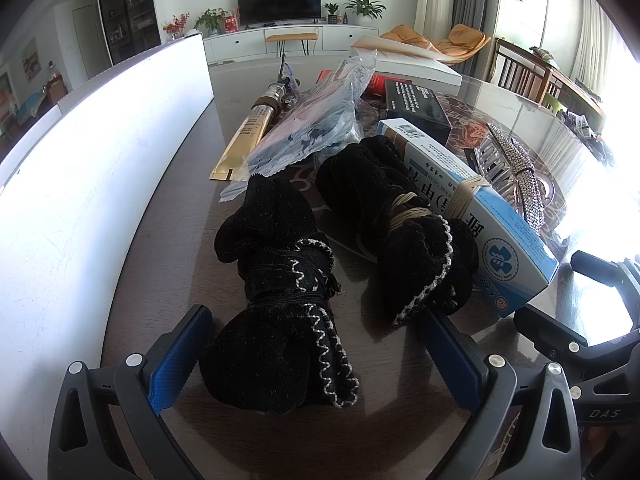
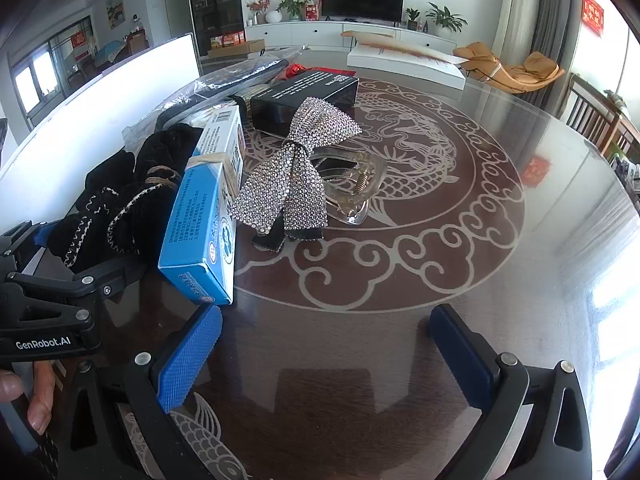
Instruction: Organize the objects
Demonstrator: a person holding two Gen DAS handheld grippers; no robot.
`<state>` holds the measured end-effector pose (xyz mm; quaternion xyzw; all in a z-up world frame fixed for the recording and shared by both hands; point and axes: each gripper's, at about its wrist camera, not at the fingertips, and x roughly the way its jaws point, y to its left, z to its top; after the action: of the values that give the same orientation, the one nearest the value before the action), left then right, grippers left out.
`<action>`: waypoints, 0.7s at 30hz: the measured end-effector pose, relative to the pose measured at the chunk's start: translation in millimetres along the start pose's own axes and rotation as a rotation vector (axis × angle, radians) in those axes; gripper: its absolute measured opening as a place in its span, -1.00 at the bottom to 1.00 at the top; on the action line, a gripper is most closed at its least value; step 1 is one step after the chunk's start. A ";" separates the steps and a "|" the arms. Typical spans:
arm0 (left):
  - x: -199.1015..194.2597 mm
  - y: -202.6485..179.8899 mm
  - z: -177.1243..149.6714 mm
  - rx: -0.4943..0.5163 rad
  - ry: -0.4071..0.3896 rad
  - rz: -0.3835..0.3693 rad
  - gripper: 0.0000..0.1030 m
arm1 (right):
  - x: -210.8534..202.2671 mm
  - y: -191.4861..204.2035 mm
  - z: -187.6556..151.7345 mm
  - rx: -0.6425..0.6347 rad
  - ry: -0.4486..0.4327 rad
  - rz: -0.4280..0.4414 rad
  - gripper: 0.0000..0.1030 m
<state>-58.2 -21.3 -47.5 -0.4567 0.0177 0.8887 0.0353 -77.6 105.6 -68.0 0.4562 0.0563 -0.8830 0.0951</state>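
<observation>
- Living room backdrop in both views: dark television (image 1: 279, 1) on a white cabinet, potted plants, orange lounge chair (image 2: 516, 68). Work surface is a round dark table (image 2: 500, 280) under glass, with a pale dragon-and-cloud motif.
- Left wrist view only: two black velvet bundles. Near bundle (image 1: 280, 320) sits between the blue pads of the left gripper (image 1: 316, 356), long axis running away from the camera; pads stand clear on either side, jaws at full spread, nothing gripped. Far bundle (image 1: 400, 232) is tied with tan cord and leans against the blue-and-white carton (image 1: 472, 208).
- Left view also shows a gold tube (image 1: 250, 132) and a clear plastic bag (image 1: 316, 120), both lying lengthwise away from the camera, and a white panel (image 1: 80, 200) along the left table edge.
- Right wrist view only: full face of the rhinestone bow hair clip (image 2: 292, 168), its clear claw toward the table centre, bow tails toward the camera. Left view catches it edge-on.
- Right gripper (image 2: 324, 344) hovers over bare table, jaws fully apart, empty. Carton stands just left of its left pad.
- Writing: carton carries a barcode and Chinese print, not legible to me. Black box (image 2: 304, 96) has white text, too small to read. Left gripper body reads "GenRobot.AI" in the right view; a finger (image 2: 40, 396) shows below it.
- White book (image 2: 404, 60) lies at the far table edge.
</observation>
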 end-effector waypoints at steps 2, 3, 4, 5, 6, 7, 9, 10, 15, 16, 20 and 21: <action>-0.1 -0.1 -0.1 0.000 0.000 0.000 1.00 | -0.1 -0.1 -0.4 0.005 0.000 -0.005 1.00; -0.1 -0.2 -0.1 0.000 0.000 0.000 1.00 | 0.0 0.0 -0.4 0.006 0.000 -0.006 1.00; -0.1 -0.2 -0.1 0.000 0.000 0.000 1.00 | 0.1 0.0 -0.7 0.006 0.000 -0.006 1.00; -0.2 -0.2 -0.1 0.000 0.000 0.000 1.00 | 0.1 0.2 -0.6 0.006 0.000 -0.006 1.00; -0.2 -0.2 -0.1 0.000 0.000 0.000 1.00 | 0.0 0.6 -0.5 0.006 0.000 -0.006 1.00; -0.3 0.0 -0.5 0.001 0.000 -0.003 1.00 | 0.2 0.0 -0.7 0.006 0.000 -0.005 1.00; 0.6 -1.8 1.4 0.001 0.001 -0.006 1.00 | 0.2 0.7 -0.7 0.006 0.000 -0.007 1.00; 1.4 -2.2 2.2 0.001 0.000 -0.006 1.00 | 1.1 -1.2 -0.4 0.006 0.000 -0.006 1.00; 1.2 -2.4 2.2 0.001 0.001 -0.006 1.00 | 1.1 -1.2 -0.4 0.006 0.000 -0.005 1.00; 1.2 -2.3 2.2 0.001 0.000 -0.006 1.00 | 1.2 -1.0 -0.5 0.005 0.000 -0.004 1.00; 1.8 -2.4 3.1 0.002 0.001 -0.006 1.00 | 2.0 -1.7 -0.4 0.004 -0.001 -0.003 1.00; 1.8 -2.4 3.1 0.002 0.001 -0.005 1.00 | 2.0 -1.5 -0.2 0.004 -0.001 -0.002 1.00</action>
<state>-61.6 -18.6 -47.2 -0.4570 0.0174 0.8885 0.0383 -78.8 107.0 -69.8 0.4557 0.0548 -0.8835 0.0933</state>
